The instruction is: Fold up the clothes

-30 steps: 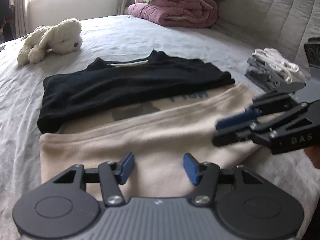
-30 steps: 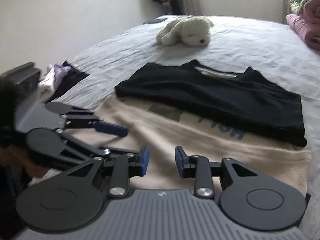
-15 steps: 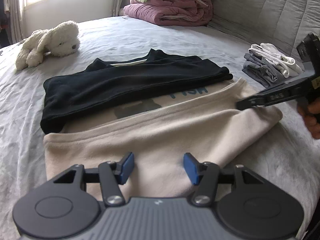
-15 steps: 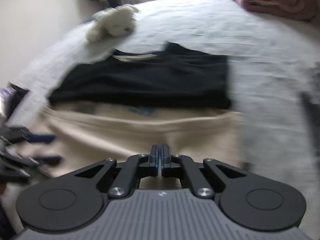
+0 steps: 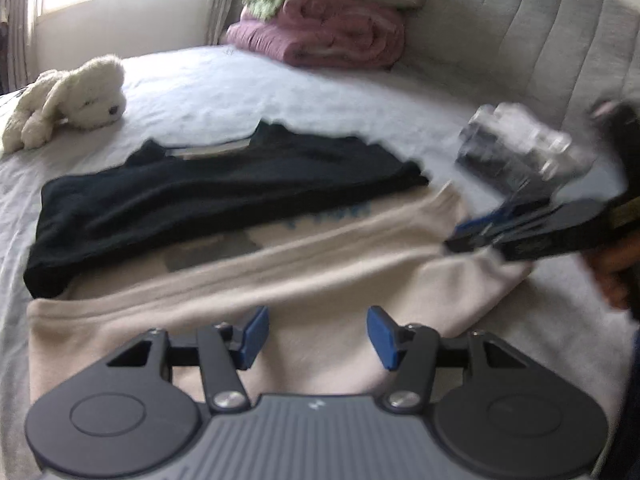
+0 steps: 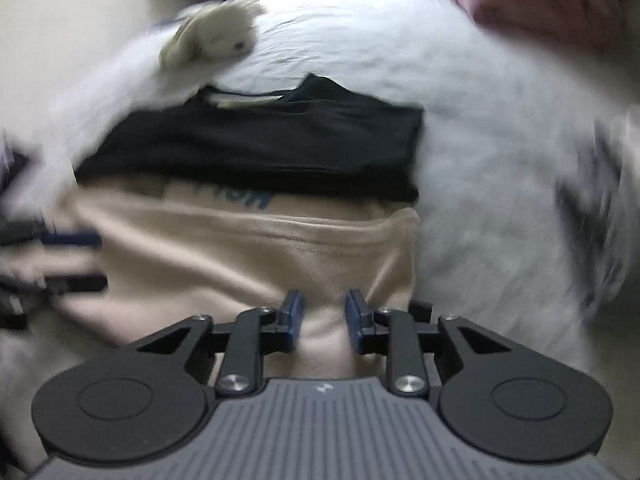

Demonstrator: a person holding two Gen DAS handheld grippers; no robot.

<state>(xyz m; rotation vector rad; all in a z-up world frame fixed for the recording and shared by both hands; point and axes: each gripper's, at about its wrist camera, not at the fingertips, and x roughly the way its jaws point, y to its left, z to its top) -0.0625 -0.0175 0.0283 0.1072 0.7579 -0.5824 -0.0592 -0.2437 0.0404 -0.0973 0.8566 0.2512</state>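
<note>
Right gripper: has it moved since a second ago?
Yes. In the left wrist view, the right gripper now sits farther right, at the beige shirt's right edge rather than over it.

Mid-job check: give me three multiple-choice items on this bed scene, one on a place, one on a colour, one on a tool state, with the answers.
1. Where does the black shirt lie relative to the beige shirt?
A. overlapping its far part
B. apart, by the headboard
C. hidden beneath it

2. What colour is the plush toy?
A. brown
B. white
C. pink

3. How is the left tool?
A. shut on the black shirt
B. open over the beige shirt
C. shut, empty

Answers:
1 A, the black cloth covers the beige shirt's far part, hiding some of its blue print.
2 B, its fur is white against the grey sheet.
3 B, a wide gap shows between its blue pads, with beige cloth behind.
</note>
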